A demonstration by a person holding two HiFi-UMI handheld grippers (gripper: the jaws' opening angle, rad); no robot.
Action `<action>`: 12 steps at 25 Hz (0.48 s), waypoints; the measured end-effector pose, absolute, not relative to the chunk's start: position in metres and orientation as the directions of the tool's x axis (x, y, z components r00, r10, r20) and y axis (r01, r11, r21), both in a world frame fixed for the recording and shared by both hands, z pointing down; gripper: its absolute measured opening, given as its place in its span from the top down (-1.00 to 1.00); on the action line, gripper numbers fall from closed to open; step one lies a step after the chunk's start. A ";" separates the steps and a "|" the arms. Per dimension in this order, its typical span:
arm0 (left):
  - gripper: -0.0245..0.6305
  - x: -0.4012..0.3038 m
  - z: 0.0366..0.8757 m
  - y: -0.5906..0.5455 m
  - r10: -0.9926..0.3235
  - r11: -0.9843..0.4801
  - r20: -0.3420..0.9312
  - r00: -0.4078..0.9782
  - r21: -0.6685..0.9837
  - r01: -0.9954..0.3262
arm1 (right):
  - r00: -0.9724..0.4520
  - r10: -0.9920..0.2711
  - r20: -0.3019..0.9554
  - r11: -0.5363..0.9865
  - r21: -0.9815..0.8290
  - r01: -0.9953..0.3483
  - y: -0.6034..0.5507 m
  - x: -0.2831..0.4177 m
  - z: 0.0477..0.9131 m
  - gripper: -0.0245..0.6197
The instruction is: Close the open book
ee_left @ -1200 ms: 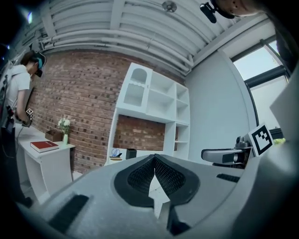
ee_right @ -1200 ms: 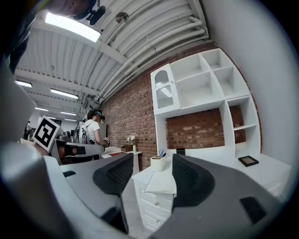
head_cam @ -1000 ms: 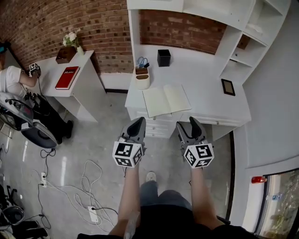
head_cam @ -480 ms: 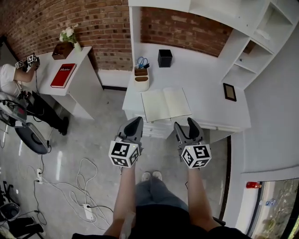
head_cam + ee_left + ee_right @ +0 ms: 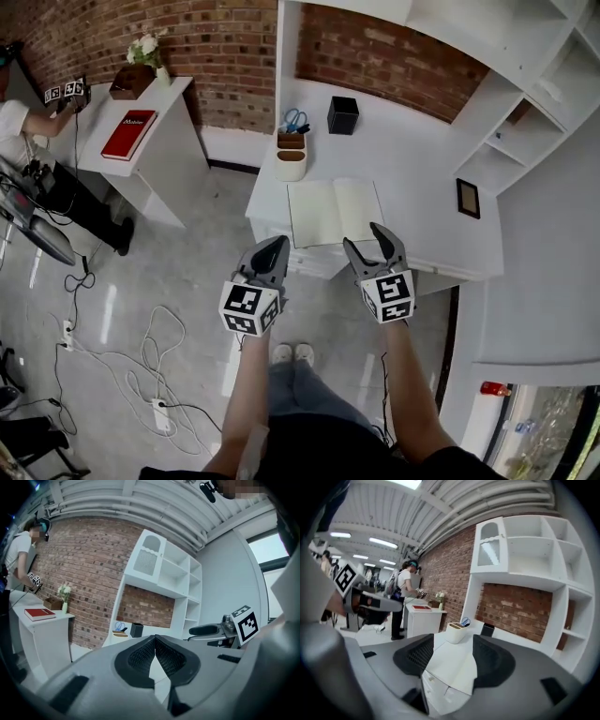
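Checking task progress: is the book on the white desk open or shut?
Open. The book lies flat on the desk, both blank pages spread either side of the centre crease.

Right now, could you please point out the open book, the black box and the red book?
open book (image 5: 336, 213), head view, on its centre fold.
black box (image 5: 343, 115), head view, on its top.
red book (image 5: 129, 134), head view, middle of its cover.

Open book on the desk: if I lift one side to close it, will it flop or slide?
The book lies flat and looks thin, so it will probably bend. The smooth white desk may let it slide.
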State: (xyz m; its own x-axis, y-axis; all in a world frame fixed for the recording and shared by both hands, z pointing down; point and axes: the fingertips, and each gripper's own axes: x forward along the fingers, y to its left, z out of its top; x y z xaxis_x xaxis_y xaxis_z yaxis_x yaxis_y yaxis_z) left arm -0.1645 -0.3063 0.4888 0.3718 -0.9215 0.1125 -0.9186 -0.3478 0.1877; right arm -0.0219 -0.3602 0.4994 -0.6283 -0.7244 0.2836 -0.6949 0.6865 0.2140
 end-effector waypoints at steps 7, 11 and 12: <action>0.90 -0.165 0.506 -0.316 -0.924 -0.319 0.147 0.352 0.207 -0.925 | -0.637 -0.601 0.482 0.770 0.562 -0.301 -0.378 -0.058 0.542 0.17; 0.90 -0.176 0.525 -0.317 -0.927 -0.289 0.180 0.329 0.219 -0.932 | -0.618 -0.522 0.588 0.754 0.657 -0.012 -0.372 -0.085 0.589 0.17; 0.90 -0.179 0.530 -0.317 -0.927 -0.281 0.188 0.325 0.224 -0.933 | -0.611 -0.504 0.611 0.743 0.667 0.055 -0.369 -0.092 0.602 0.18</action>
State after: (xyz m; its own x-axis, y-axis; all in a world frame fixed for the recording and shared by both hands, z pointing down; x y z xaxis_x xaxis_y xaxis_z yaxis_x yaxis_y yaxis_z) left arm -0.1786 -0.3174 0.5299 0.3246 -0.9270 0.1881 -0.9331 -0.2813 0.2240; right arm -0.0917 -0.3694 0.6015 -0.6107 -0.5037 0.6110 0.0554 0.7426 0.6675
